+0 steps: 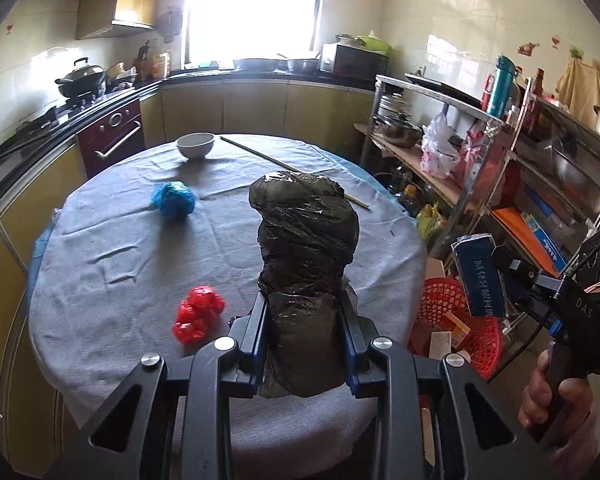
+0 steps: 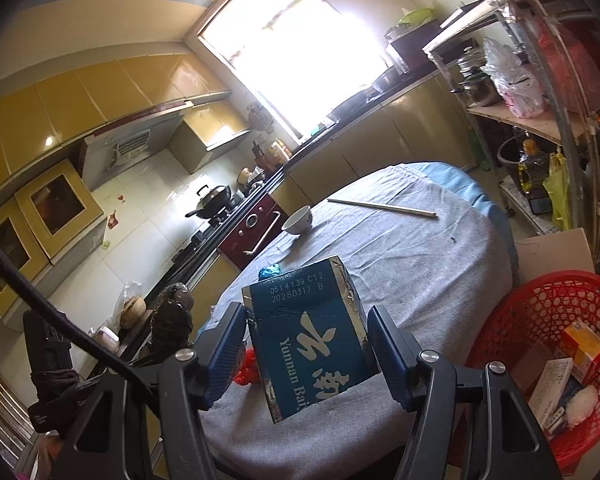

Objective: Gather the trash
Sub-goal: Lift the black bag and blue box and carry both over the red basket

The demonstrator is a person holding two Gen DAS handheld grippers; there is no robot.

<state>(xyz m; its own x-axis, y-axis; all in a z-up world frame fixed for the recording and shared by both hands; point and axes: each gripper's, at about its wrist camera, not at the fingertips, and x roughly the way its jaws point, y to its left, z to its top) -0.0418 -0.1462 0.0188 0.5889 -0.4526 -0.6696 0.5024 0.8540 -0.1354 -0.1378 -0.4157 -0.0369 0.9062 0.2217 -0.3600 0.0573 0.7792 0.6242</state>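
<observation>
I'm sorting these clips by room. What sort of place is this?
A home kitchen, most likely. A wok sits on a gas stove along the counter, a microwave stands near the window, and a cloth-covered table holds a bowl.

Two grippers: left gripper, right gripper.
One black bag bundle.
One blue carton.
One blue wad, one red wad on worktop.
One white bowl.
One pair chopsticks.
One red basket, several small boxes inside.
</observation>
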